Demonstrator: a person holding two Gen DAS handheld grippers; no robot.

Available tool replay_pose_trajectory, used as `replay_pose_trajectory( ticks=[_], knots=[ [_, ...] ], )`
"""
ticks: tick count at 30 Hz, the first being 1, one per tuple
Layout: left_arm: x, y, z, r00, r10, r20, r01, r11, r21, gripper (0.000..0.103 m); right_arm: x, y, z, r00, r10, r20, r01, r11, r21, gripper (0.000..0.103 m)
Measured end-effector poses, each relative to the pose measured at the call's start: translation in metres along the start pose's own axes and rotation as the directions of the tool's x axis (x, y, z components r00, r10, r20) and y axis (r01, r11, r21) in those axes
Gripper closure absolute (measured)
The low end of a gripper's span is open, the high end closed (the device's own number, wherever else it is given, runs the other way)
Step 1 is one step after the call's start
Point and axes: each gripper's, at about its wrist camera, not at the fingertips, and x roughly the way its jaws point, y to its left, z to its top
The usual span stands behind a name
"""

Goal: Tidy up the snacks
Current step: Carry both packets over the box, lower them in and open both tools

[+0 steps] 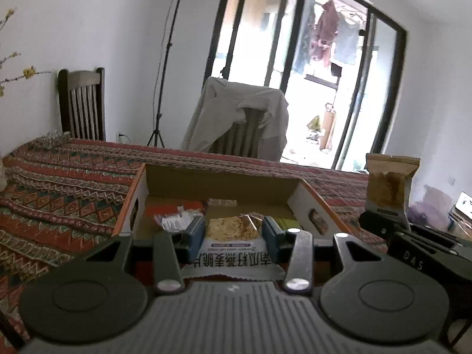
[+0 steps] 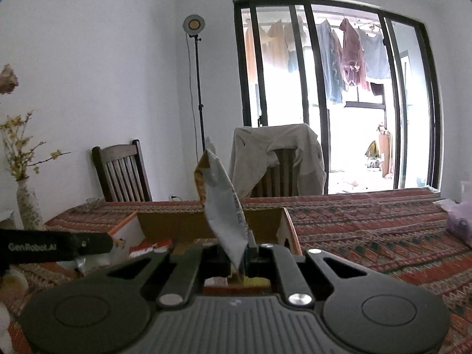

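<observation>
An open cardboard box (image 1: 218,181) with orange-edged walls stands on the patterned tablecloth; it also shows in the right wrist view (image 2: 165,221). Several snack packets lie inside. My left gripper (image 1: 233,233) is over the box's near side, its blue fingers (image 1: 196,230) closed on the sides of a white crisp packet with Chinese print (image 1: 233,247). My right gripper (image 2: 237,253) is shut on the bottom edge of a grey and brown snack packet (image 2: 224,206) and holds it upright above the box's near right corner. That packet shows at the right of the left wrist view (image 1: 388,185).
The table with the patterned cloth (image 2: 368,227) stretches right and back. Two wooden chairs (image 2: 122,172) stand behind it, one draped with a beige jacket (image 2: 277,153). A vase with yellow flowers (image 2: 28,206) stands at the left. A lamp stand (image 2: 198,94) and glass doors are behind.
</observation>
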Motion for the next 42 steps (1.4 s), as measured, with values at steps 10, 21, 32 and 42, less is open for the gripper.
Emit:
replay_pose_trajectory(
  ticks=[10,21,32,42],
  knots=[
    [0.063,0.03,0.012,0.997,0.075,0.016,-0.074,0.994,-0.075,0.059,0.08,0.001,0.007,1.0,-0.002,-0.019,0.003,1.0,0.015,0.095],
    [0.092,0.045,-0.004,0.993,0.113,-0.032,-0.115,0.992,-0.046,0.059,0.093,0.0,-0.014,0.995,0.005,-0.102,-0.007,1.0,-0.019,0.095],
    [0.083,0.041,-0.008,0.993,0.114,0.034,-0.113,0.993,-0.043,0.001,0.092,-0.006,-0.018,0.992,-0.022,-0.124,0.026,0.999,0.028,0.04],
    [0.082,0.048,-0.006,0.994,0.108,0.009,-0.107,0.989,-0.099,0.0,0.089,-0.005,-0.016,0.992,-0.053,-0.11,0.055,0.998,0.014,0.0]
  ],
)
